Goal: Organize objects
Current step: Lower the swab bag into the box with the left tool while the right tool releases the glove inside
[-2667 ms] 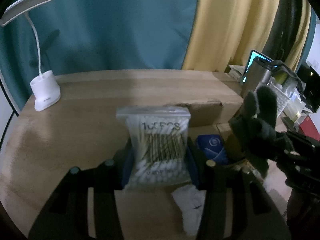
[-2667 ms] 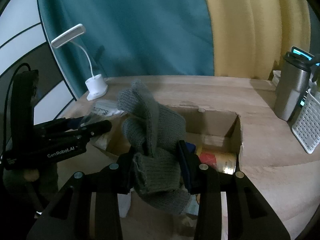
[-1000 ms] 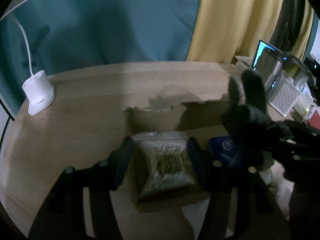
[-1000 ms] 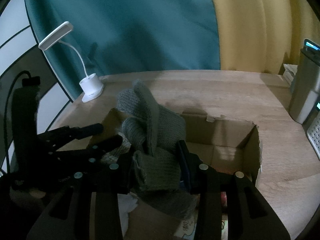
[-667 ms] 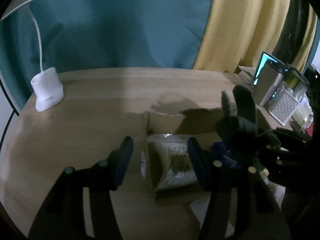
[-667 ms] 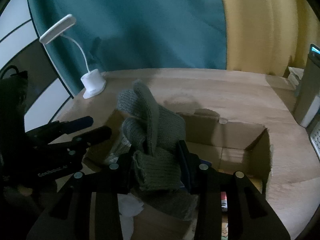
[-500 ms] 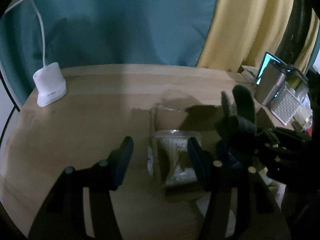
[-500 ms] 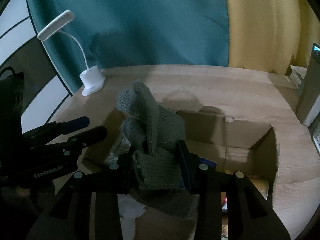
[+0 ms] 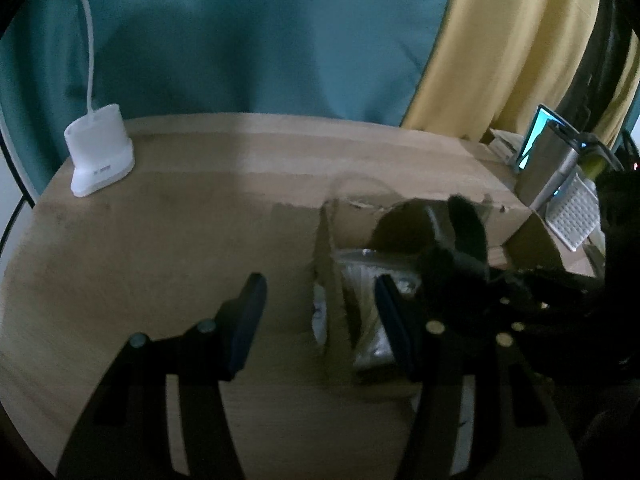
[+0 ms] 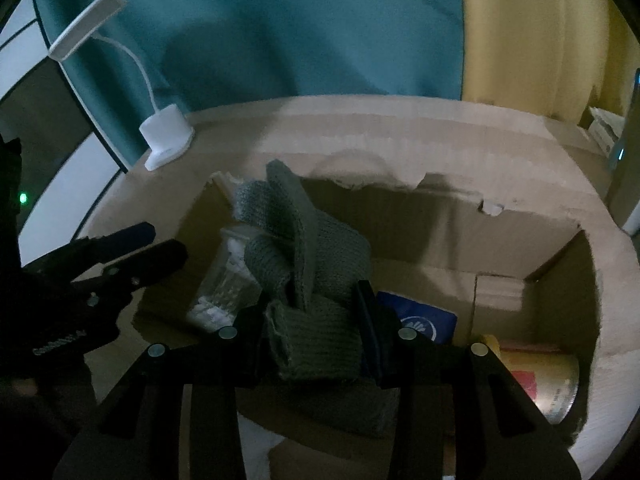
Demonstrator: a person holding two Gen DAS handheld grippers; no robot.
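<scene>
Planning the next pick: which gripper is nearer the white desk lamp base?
Left. The left gripper, open, is on the lamp base side; the right gripper, holding the grey glove, is over the cardboard box.

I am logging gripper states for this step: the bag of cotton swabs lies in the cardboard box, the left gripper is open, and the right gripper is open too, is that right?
Not quite: the right gripper is not open. The right wrist view shows it shut on the grey knitted glove. The rest holds: the bag of cotton swabs lies in the cardboard box, and the left gripper is open.
</scene>
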